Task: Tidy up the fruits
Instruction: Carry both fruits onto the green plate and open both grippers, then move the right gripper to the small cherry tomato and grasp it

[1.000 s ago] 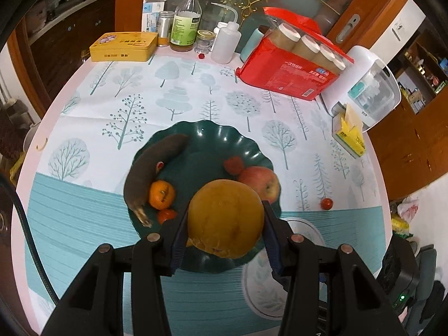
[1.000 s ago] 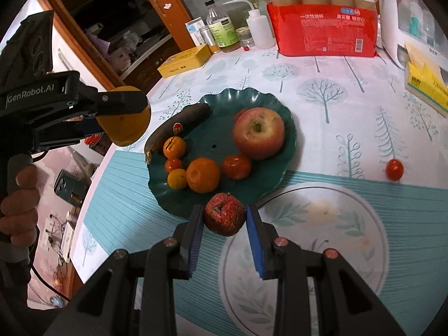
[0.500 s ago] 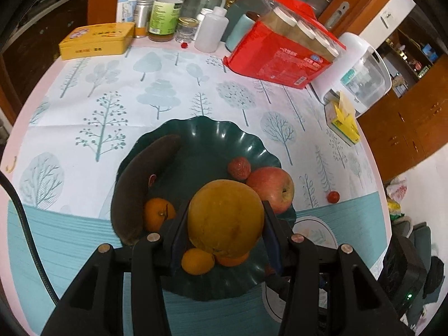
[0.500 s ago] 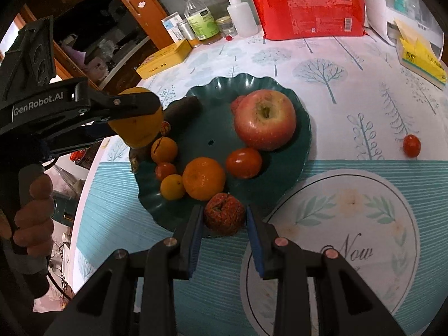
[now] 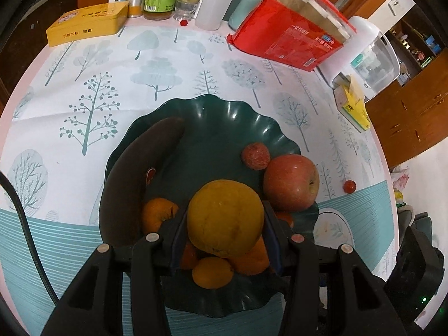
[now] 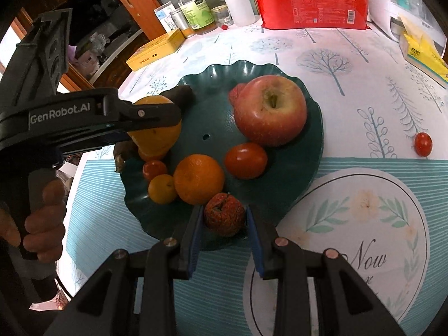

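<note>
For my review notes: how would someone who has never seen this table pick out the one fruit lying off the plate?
Start from the dark green scalloped plate in the middle of the tree-print tablecloth, and look past the side where the big red apple sits. A small red cherry tomato lies there alone on the cloth, clear of the plate. Every other fruit is on the plate or in a gripper.
</note>
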The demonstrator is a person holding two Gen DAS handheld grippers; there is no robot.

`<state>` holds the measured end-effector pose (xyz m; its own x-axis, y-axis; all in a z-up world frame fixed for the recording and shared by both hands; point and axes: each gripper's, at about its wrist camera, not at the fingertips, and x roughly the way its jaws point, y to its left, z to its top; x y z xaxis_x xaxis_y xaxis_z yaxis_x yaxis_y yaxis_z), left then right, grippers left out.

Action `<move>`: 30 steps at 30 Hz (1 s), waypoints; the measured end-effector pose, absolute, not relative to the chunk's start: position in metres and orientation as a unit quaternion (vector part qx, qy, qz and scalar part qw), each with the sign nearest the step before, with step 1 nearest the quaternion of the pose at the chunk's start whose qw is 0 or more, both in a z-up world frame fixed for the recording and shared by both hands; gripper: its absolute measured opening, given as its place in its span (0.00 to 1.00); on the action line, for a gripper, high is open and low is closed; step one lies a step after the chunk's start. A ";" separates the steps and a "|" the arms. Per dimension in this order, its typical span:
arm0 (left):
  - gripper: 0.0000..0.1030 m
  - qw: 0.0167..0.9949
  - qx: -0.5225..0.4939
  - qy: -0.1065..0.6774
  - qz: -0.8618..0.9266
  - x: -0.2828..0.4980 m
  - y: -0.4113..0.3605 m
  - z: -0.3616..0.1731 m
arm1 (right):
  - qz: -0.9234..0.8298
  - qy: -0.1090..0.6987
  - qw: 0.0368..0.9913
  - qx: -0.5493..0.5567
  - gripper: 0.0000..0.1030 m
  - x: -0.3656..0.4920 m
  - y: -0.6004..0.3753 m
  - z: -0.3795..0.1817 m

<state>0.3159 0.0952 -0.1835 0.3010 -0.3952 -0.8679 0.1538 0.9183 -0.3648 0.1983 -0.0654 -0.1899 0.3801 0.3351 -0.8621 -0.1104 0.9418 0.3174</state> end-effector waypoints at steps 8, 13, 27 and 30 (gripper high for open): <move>0.53 0.807 -0.095 0.556 -0.173 0.317 0.095 -0.176 | 0.129 0.535 0.828 0.102 0.44 0.199 -0.069 -0.185; 0.60 0.811 -0.096 0.551 -0.172 0.309 0.095 -0.168 | 0.114 0.522 0.839 0.107 0.49 0.195 -0.080 -0.177; 0.68 0.825 -0.073 0.541 -0.143 0.274 0.070 -0.135 | 0.097 0.504 0.851 0.109 0.54 0.177 -0.122 -0.159; 0.72 0.829 -0.080 0.537 -0.135 0.267 0.064 -0.125 | 0.098 0.497 0.856 0.102 0.54 0.175 -0.135 -0.152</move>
<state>0.2665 0.0642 -0.1253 0.3872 -0.3092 -0.8686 0.1384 0.9509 -0.2768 0.1754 -0.1348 -0.1515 0.4870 0.2689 -0.8310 -0.0656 0.9600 0.2722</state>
